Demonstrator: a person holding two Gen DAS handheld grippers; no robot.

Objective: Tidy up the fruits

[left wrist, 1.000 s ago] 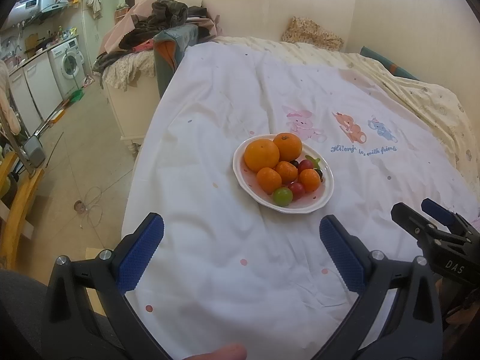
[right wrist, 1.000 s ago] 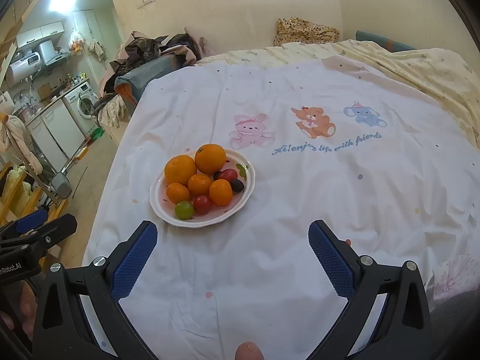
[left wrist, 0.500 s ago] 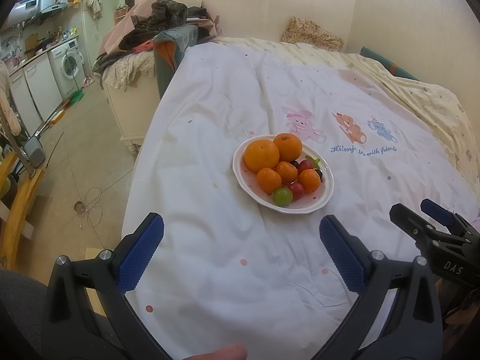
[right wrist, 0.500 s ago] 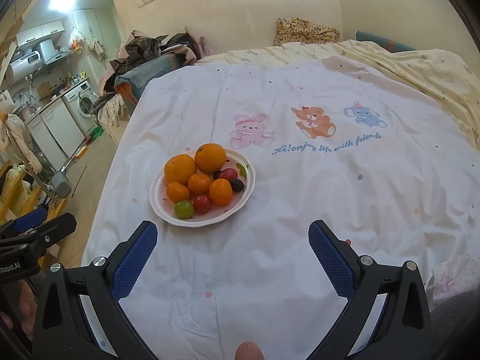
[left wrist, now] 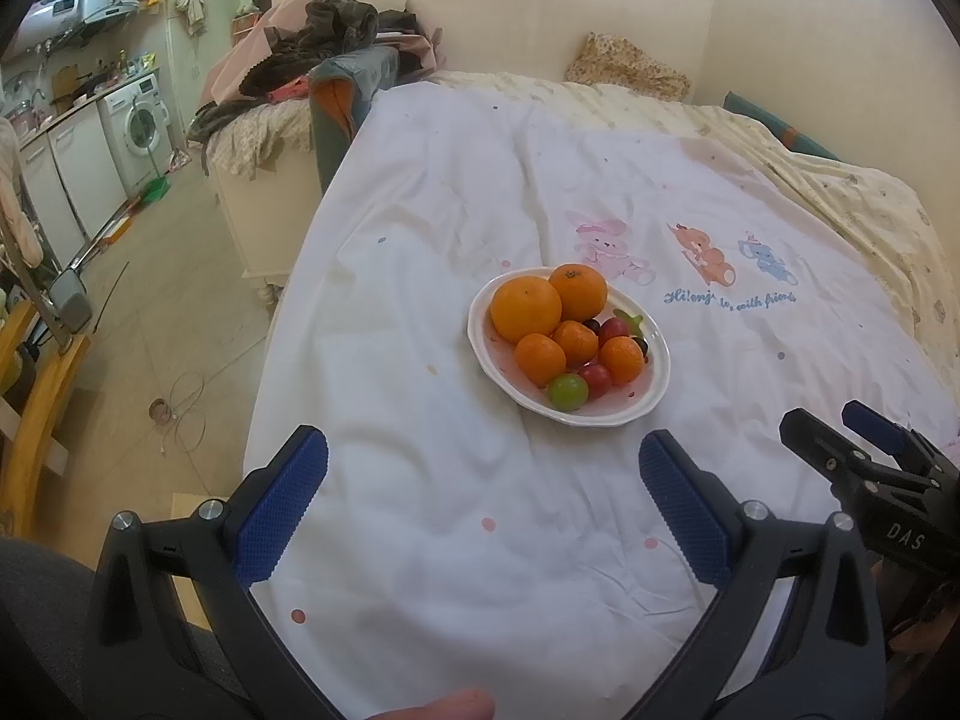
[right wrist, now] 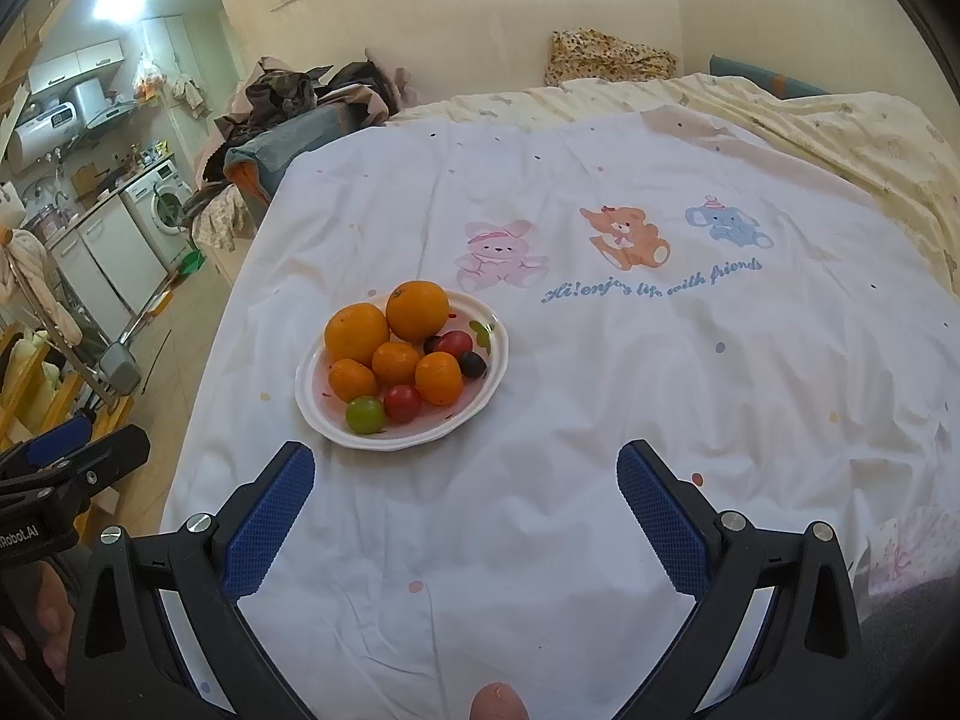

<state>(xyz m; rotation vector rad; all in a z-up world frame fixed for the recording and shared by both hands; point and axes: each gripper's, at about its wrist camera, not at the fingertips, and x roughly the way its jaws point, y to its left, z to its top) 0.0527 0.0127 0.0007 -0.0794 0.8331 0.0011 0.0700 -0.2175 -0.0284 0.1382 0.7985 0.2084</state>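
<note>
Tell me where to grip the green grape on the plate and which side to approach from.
Take the green grape across its round middle, coming from the near rim of the plate, probably with the left hand-held gripper, which faces the plate more squarely. The grape sits at the front edge, but a red fruit touches one side, so slip one finger between them, angled slightly from above.

Ahead of my grippers, a white sheet (right wrist: pixel 600 390) printed with cartoon animals (right wrist: pixel 624 237) is covering the bed. Far ahead, a patterned pillow (right wrist: pixel 609 57) is lying against the wall; to my left, a clothes pile (left wrist: pixel 324 54) and washing machine (left wrist: pixel 138 120) are showing.
</note>
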